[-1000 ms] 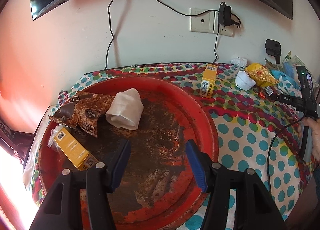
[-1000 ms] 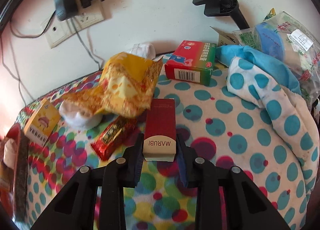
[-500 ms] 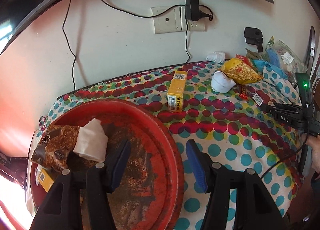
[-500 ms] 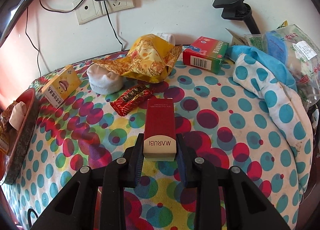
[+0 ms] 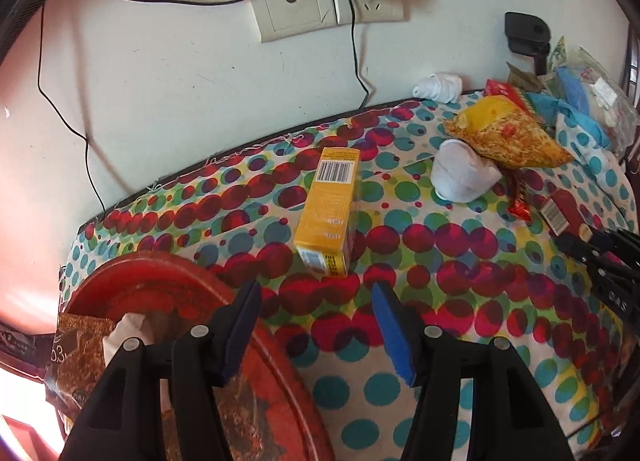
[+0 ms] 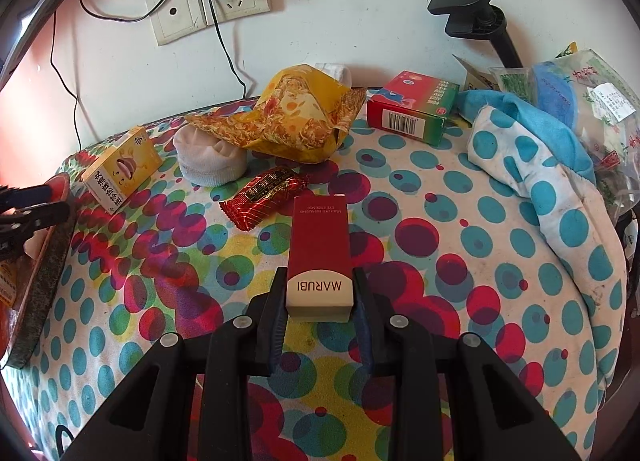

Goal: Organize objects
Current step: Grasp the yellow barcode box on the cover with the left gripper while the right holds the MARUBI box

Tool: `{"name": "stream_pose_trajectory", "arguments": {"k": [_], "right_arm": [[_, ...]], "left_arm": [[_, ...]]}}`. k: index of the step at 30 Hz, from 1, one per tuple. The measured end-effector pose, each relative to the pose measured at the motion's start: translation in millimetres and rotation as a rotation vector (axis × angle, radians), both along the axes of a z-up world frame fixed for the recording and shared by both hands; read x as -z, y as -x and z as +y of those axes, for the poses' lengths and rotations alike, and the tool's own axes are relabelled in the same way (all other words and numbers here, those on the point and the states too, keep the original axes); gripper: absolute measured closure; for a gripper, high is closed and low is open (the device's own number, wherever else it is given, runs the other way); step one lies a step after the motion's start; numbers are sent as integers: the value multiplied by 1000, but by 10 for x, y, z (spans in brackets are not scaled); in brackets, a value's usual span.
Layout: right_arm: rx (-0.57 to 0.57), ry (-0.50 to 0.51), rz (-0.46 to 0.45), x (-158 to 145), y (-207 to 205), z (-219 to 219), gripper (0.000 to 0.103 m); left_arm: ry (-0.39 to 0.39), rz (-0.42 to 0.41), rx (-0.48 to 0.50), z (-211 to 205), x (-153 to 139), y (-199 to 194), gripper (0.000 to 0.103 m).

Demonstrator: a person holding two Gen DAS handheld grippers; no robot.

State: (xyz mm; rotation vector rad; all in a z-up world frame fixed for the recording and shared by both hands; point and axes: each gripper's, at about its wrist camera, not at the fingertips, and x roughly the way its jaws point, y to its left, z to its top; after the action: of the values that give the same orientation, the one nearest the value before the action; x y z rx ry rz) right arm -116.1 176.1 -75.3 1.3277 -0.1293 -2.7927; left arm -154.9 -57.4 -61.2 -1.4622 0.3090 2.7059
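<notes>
The red MARUBI box (image 6: 320, 245) is clamped between the jaws of the right gripper (image 6: 320, 301), its far end pointing out over the dotted tablecloth (image 6: 460, 301) – just beyond it lies a red candy bar (image 6: 266, 195), and further back a white rolled sock (image 6: 210, 161) and a yellow snack bag (image 6: 296, 121). The left gripper (image 5: 316, 325) stands wide with nothing between its jaws, near the yellow box (image 5: 330, 213) on the cloth. Beside it the red tray (image 5: 160, 289) holds a brown packet (image 5: 80, 353) and a white roll (image 5: 128, 335).
</notes>
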Motion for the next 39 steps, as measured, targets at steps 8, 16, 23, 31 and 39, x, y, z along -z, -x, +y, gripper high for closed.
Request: {"name": "stream_pose_trajectory", "arguments": {"k": [8, 16, 23, 31, 39], "right_arm": [[2, 17, 0, -7, 1, 13, 75], [6, 28, 1, -12, -3, 1, 75], [8, 13, -1, -10, -2, -16, 75], [8, -11, -3, 1, 5, -38, 75], [9, -22, -5, 2, 14, -58, 75]], "left_arm": [[7, -57, -18, 50, 168, 410, 44], [-89, -56, -52, 13, 253, 542, 45], [-43, -45, -27, 115, 281, 428, 73], [-57, -25, -2, 164, 216, 210, 74], [-100, -9, -22, 104, 105, -103, 74]]}}
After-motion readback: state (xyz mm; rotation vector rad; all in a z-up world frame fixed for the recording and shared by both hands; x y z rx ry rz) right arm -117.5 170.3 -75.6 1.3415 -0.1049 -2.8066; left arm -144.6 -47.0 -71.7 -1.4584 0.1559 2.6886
